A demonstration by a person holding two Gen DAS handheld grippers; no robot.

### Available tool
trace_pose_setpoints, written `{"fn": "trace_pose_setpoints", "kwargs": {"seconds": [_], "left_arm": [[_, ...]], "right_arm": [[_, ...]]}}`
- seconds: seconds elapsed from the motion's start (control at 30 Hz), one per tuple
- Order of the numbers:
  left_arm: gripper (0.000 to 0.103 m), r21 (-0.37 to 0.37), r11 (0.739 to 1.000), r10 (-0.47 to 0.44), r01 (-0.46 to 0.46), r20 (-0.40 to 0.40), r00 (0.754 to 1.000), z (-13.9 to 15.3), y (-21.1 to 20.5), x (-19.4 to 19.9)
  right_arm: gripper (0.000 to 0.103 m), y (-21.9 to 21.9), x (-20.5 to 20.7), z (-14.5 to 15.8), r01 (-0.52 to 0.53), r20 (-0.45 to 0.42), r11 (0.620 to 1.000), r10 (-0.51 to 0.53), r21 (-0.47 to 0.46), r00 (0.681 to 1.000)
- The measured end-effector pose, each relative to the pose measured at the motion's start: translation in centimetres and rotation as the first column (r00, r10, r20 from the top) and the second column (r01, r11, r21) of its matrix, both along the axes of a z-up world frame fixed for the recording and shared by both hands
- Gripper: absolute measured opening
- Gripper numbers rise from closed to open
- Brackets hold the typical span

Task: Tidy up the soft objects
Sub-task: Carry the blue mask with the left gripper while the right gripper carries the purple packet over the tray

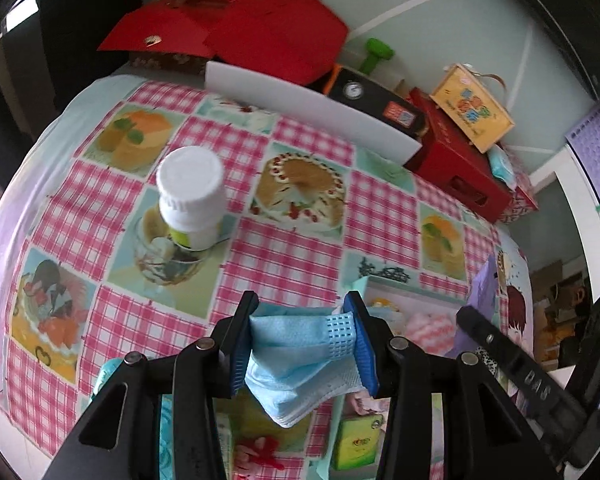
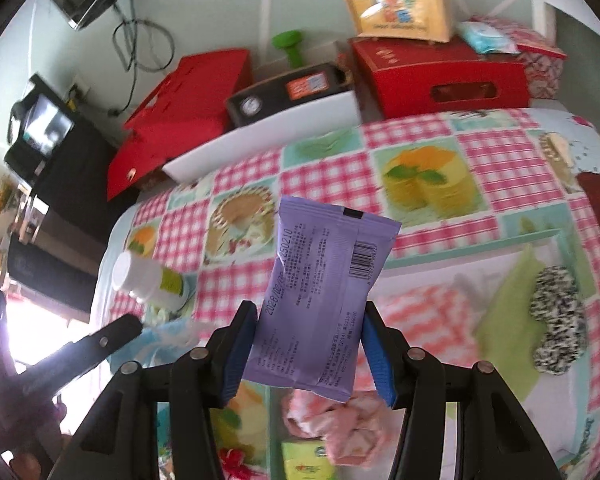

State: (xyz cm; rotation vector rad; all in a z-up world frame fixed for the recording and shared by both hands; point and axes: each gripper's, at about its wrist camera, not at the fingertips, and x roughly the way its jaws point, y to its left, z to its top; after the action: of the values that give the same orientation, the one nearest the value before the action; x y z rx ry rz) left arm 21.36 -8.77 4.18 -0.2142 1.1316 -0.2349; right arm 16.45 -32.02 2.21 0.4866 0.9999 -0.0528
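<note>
My left gripper is shut on a folded light-blue face mask, which hangs between its blue pads above the checked tablecloth. My right gripper is shut on a purple soft packet, held upright with its printed back and barcode facing the camera. In the right wrist view the left gripper's black finger shows at the lower left with the blue mask beside it. A pink fluffy cloth and a black-and-white speckled sock lie on the cloth below and right.
A white-capped bottle stands on the table at the left. Red boxes, a white board, a black box with a dial and a yellow gift bag line the far edge. A small green packet lies near.
</note>
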Motion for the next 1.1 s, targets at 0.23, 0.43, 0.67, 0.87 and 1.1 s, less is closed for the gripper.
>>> {"fn": "trace_pose_setpoints", "kwargs": {"seconds": [0.23, 0.43, 0.67, 0.87, 1.1], "left_arm": [[0.045, -0.018, 0.997, -0.079, 0.079, 0.015, 0.997, 0.3, -2.5, -1.2], [0.045, -0.038, 0.987, -0.156, 0.157, 0.029, 0.987, 0.7, -4.9, -2.3], [0.045, -0.041, 0.972, -0.231, 0.232, 0.024, 0.973, 0.7, -7.3, -3.5], [0.045, -0.026, 0.953, -0.302, 0.303, 0.017, 0.953, 0.4, -10.0, -4.9], [0.045, 0.018, 0.923, -0.384, 0.384, -0.007, 0.923, -0.7, -13.2, -6.6]], "right_arm": [[0.055, -3.5, -1.5, 0.7, 0.107, 0.015, 0.994, -0.106, -0.015, 0.994], [0.055, -6.3, -3.8, 0.9, 0.186, 0.02, 0.982, -0.185, -0.026, 0.983], [0.055, -9.7, -6.7, 1.0, 0.283, 0.015, 0.958, -0.283, -0.053, 0.959], [0.055, -12.2, -9.0, 0.8, 0.352, 0.002, 0.933, -0.353, -0.076, 0.936], [0.055, -13.3, -10.5, 0.0, 0.371, -0.024, 0.923, -0.376, -0.103, 0.926]]}}
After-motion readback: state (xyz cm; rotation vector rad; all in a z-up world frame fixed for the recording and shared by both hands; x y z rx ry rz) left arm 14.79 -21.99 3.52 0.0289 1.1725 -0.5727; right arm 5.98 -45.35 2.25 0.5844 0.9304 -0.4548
